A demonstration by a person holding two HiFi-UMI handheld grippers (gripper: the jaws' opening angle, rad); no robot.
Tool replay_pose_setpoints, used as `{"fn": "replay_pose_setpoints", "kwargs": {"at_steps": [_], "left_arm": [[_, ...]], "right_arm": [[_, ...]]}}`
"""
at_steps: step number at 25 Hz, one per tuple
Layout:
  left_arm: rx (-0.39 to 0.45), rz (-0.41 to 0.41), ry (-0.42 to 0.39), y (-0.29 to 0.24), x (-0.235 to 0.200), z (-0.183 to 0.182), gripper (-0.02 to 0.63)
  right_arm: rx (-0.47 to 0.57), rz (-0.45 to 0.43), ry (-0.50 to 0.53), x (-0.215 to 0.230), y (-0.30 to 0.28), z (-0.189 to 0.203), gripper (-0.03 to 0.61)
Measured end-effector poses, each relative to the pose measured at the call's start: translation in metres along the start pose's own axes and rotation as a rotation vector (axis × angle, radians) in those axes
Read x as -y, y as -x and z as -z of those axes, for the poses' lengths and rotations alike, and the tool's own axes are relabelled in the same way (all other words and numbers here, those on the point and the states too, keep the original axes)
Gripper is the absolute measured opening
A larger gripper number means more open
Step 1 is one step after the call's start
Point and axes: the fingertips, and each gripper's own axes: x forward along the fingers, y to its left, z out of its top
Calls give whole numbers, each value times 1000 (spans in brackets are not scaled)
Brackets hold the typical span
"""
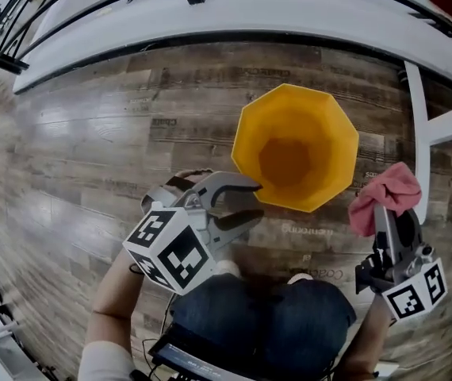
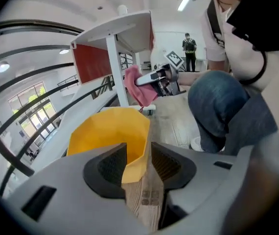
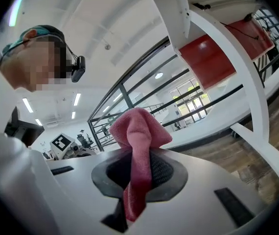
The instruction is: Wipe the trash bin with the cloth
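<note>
A yellow eight-sided trash bin (image 1: 293, 145) stands upright on the wood floor, seen empty from above. My left gripper (image 1: 243, 201) reaches to its near-left rim with the jaws open, one finger on either side of the wall. In the left gripper view the bin (image 2: 107, 129) fills the middle and its thin wall runs between the two pads of the left gripper (image 2: 137, 163), which stand apart from each other. My right gripper (image 1: 383, 217) hovers to the right of the bin, shut on a pink cloth (image 1: 386, 195). The cloth (image 3: 139, 131) bunches above the right gripper (image 3: 140, 173).
A white table leg (image 1: 418, 125) stands just right of the bin, close to the cloth. A white curved ledge with black rails (image 1: 210, 14) runs along the far side. The person's jeans-clad knees (image 1: 266, 316) crouch right behind the bin. A distant person (image 2: 190, 45) stands far off.
</note>
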Motion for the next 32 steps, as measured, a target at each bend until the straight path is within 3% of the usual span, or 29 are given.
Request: {"fn": "replay_pose_setpoints", "kwargs": {"at_steps": [9,13,22,29,32], "left_arm": [[-320,-19,-308,-38,14,17,140],[-446,-42,-397,-54,11,32,138],[-492,-74,-455,-61,13,32,106],[-407,-76,-515,-65,13,26,85],[-366,-67,-500,-66,11,20,71]], "right_arm": [[-46,-23,49,-20,-4,24,44],[-54,-33,53,-24,-6,29,44],[-58,14,45,-11,1,37,44],[-60,23,36,-6,1,40,43],[-78,31,39,-1,3,42,44]]}}
